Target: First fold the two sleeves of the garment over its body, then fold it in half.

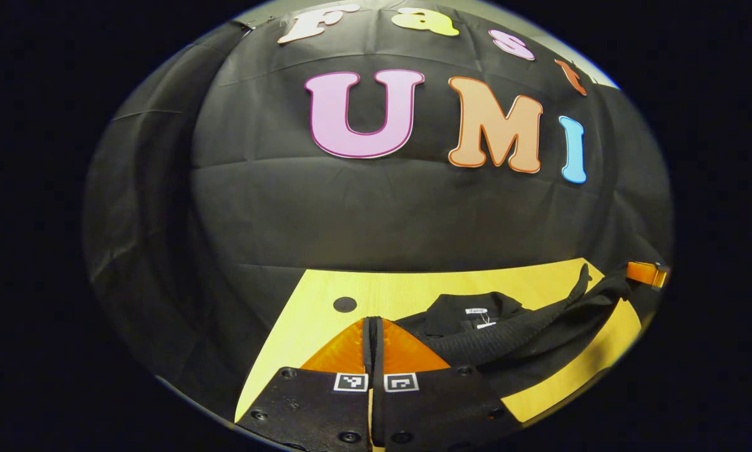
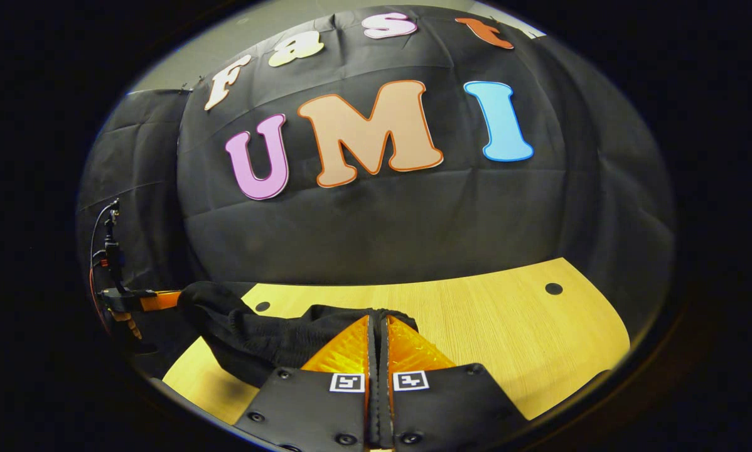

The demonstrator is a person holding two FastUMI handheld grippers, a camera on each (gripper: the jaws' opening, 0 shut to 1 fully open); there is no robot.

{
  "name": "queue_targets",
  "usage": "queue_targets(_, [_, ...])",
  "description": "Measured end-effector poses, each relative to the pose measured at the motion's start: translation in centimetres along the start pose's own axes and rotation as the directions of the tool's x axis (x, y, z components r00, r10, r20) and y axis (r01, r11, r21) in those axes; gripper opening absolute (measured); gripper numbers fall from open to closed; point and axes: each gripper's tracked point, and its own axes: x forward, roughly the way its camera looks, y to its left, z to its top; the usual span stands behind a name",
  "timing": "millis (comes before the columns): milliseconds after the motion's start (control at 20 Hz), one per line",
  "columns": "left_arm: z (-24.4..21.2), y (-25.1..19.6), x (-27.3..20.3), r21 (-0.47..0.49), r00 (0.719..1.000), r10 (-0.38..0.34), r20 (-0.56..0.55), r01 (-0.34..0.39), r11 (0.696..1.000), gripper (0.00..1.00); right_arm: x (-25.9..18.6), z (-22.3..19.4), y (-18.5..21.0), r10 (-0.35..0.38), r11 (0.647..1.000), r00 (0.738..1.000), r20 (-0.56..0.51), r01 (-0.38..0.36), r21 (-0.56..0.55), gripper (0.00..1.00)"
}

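Left gripper view: the left hand-held gripper (image 1: 372, 333) is seen clenched, its fingers together, with the black garment (image 1: 476, 333) lying just ahead and to its right on the bench (image 1: 413, 289). In the right gripper view the right hand-held gripper (image 2: 378, 329) is pressed closed at the garment's edge; whether cloth is pinched cannot be told. A sleeve appears lifted and stretched, so the sleeve fold is judged under way; carrying it over the body and releasing is called for next.

A: Where is the black knit garment (image 1: 476, 339)?
B: On the pale wooden table (image 1: 413, 292), at four o'clock from the left gripper (image 1: 373, 333), whose fingers press together on a fold.
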Motion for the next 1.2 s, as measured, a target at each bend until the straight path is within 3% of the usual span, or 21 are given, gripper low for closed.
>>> queue_targets(300, [-0.6, 0.1, 4.1, 0.046, 0.999, -0.018, -0.030, 0.019, 0.999, 0.00, 3.1, -0.3, -0.6, -0.057, 0.998, 0.998, -0.034, 0.058, 0.030, 0.00])
queue_targets(350, [-0.3, 1.4, 4.5, 0.074, 0.999, 0.048, -0.019, -0.046, 0.996, 0.00, 3.6, -0.5, -1.3, -0.102, 0.994, 0.994, -0.043, 0.104, 0.039, 0.03])
queue_targets(400, [0.1, 2.6, 5.7, 0.088, 0.996, 0.092, 0.012, -0.093, 0.992, 0.00, 3.6, -0.5, -2.3, -0.162, 0.985, 0.986, -0.038, 0.164, 0.053, 0.14])
queue_targets(500, [2.1, 2.8, 5.6, 0.062, 0.991, 0.101, 0.091, -0.107, 0.992, 1.00, 3.7, 1.2, -2.3, -0.181, 0.980, 0.983, 0.011, 0.180, 0.089, 0.71])
queue_targets(550, [3.0, 2.3, 5.2, 0.052, 0.990, 0.081, 0.119, -0.087, 0.995, 0.93, 3.3, 2.0, -2.0, -0.177, 0.980, 0.983, 0.040, 0.173, 0.094, 0.99])
queue_targets(650, [3.1, 1.4, 4.7, 0.047, 0.991, 0.051, 0.123, -0.057, 0.997, 0.98, 1.8, 2.6, -2.3, -0.214, 0.975, 0.974, 0.074, 0.209, 0.075, 0.98])
queue_targets(700, [3.2, 1.1, 4.3, 0.046, 0.992, 0.040, 0.123, -0.046, 0.998, 0.95, 1.1, 2.9, -2.3, -0.224, 0.974, 0.971, 0.088, 0.218, 0.067, 0.91])
queue_targets(750, [3.4, 0.6, 3.9, 0.036, 0.991, 0.029, 0.129, -0.034, 0.999, 0.95, 0.3, 3.1, -2.1, -0.229, 0.973, 0.968, 0.104, 0.224, 0.059, 0.97])
queue_targets(800, [3.7, 0.1, 3.4, 0.025, 0.990, 0.013, 0.140, -0.017, 1.000, 0.99, -0.5, 3.4, -1.9, -0.232, 0.973, 0.965, 0.119, 0.228, 0.048, 0.97])
queue_targets(900, [4.6, -0.3, 1.5, 0.012, 0.986, 0.016, 0.163, -0.018, 1.000, 0.95, -2.8, 4.2, -1.6, -0.230, 0.973, 0.959, 0.163, 0.229, 0.028, 0.97])
queue_targets(1150, [7.5, -1.5, -6.3, 0.021, 0.960, 0.047, 0.277, -0.055, 0.998, 0.98, -8.9, 5.0, 0.4, -0.163, 0.985, 0.950, 0.266, 0.173, -0.014, 0.97])
queue_targets(1200, [7.8, -1.8, -8.0, 0.014, 0.954, 0.055, 0.296, -0.062, 0.998, 0.95, -10.5, 4.8, 0.9, -0.145, 0.987, 0.948, 0.282, 0.157, -0.022, 0.92])
